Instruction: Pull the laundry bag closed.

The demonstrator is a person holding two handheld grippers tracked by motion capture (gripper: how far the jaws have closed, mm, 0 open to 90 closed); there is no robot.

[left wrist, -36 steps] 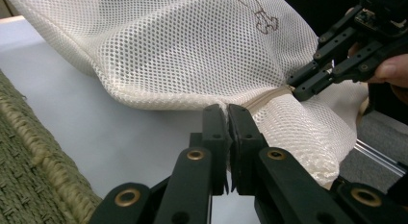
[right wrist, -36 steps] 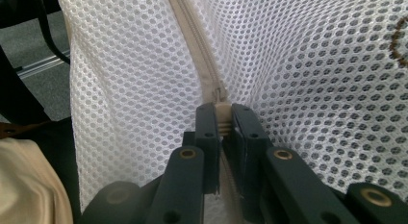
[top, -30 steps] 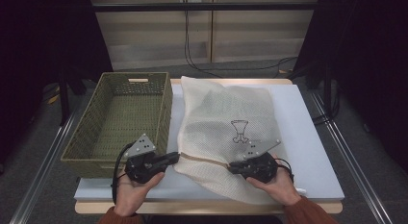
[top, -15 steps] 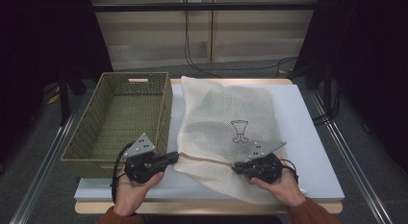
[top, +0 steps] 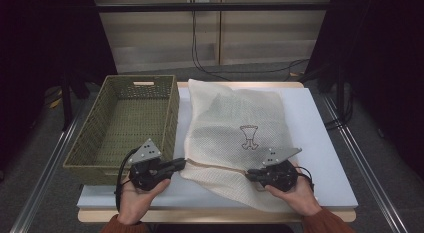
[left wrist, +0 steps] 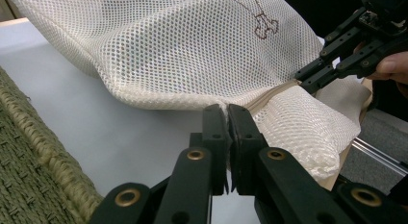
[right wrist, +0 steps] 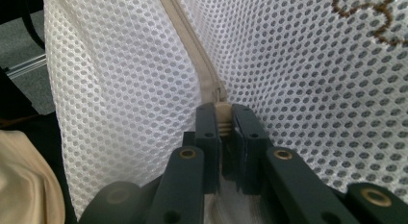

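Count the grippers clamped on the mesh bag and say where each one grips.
2. The left gripper pinches the mesh bag at its near left corner, where the zipper ends. The right gripper pinches the zipper pull farther right along the near edge.

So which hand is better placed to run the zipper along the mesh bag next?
The right. The right gripper is shut on the zipper pull of the mesh bag, so it can probably draw it along. The left gripper pinches the bag's edge at the zipper's end, anchoring it.
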